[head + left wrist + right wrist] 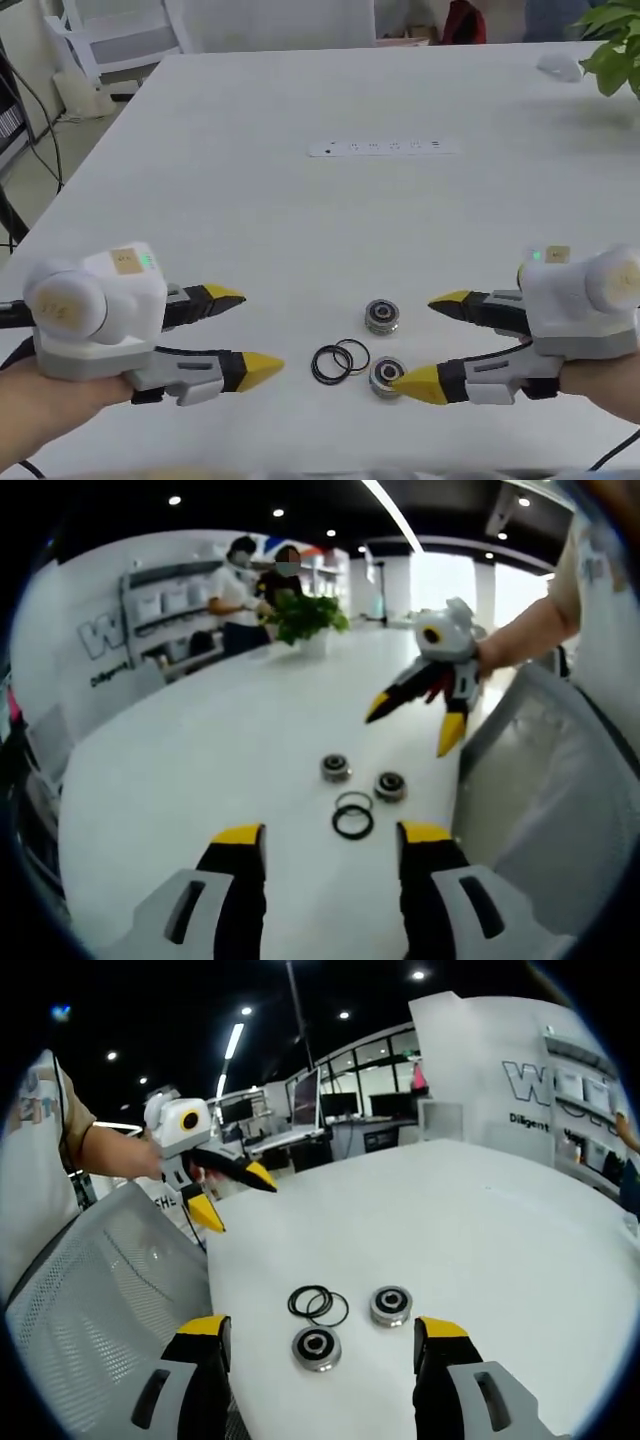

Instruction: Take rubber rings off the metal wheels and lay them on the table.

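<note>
- On the white table (300, 220), in the head view, two metal wheels (381, 315) are seen near the front edge, one behind the other. Black rubber rings (339, 361) are laid overlapping on the table, just left of the nearer wheel.
- The left gripper (258, 332) and right gripper (417, 341) are held at either side, jaws parted and empty. The right gripper's lower tip is just beside the nearer wheel. A power strip (385, 148) lies farther back.
- From the left gripper view, its own jaws are seen spread wide with nothing gripped. The rubber rings (352, 820) lie just ahead, with the metal wheels (336, 768) beyond them. The right gripper (410, 733) is held above the table, its jaws apart.
- From the right gripper view, its own jaws are likewise spread and empty. One wheel (316, 1347) lies between the tips. The other wheel and the rubber rings (318, 1303) lie just past it. The left gripper (243, 1205) is held near the table edge, above a mesh chair (90, 1300).
</note>
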`<state>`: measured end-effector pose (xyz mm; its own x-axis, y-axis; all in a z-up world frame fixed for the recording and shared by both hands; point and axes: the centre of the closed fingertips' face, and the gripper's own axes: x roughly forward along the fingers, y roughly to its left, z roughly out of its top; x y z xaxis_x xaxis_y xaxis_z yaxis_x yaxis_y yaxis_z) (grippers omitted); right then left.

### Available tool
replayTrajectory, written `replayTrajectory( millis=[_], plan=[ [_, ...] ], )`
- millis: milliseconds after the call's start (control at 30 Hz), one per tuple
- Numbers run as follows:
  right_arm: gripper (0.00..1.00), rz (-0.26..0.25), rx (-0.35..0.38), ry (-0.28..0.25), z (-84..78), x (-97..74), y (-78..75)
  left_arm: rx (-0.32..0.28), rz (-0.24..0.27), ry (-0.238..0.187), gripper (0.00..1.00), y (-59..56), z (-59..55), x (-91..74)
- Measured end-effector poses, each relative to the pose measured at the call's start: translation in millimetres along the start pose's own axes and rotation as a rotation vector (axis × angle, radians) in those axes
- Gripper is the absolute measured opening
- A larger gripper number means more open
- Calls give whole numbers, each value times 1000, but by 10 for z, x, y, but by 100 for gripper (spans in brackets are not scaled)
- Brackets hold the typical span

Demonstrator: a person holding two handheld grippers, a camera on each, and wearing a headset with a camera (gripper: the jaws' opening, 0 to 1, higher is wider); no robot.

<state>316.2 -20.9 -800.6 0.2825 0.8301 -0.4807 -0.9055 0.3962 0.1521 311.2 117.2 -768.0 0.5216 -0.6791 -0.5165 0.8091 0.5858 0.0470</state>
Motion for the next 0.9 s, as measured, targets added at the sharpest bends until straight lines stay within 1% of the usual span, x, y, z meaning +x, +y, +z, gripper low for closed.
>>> replayTrajectory(
  millis=[200, 233, 300, 433, 667, 767, 900],
  plan=[
    [76, -29, -6, -8, -33, -123, -30, -2, 7, -11, 56, -9, 24, -36],
    [76, -41, 3, -18, -22, -129, -44, 0, 8, -12, 56, -12, 26, -41],
    [76, -47, 0, -16, -46, -177, -55, 2, 9, -14, 57, -21, 28, -50],
    [78, -70, -7, -18, -75, -272, -91, 9, 9, -13, 59, -66, 22, -63],
    [79, -100, -12, -22, -120, -395, -73, 9, 7, -12, 62, -122, 16, -83],
    [79, -111, -14, -20, -147, -440, -71, 16, 7, -13, 63, -141, 30, -103],
    [79, -129, -1, -27, -171, -503, -79, 25, 12, -15, 63, -159, 50, -129]
  ],
)
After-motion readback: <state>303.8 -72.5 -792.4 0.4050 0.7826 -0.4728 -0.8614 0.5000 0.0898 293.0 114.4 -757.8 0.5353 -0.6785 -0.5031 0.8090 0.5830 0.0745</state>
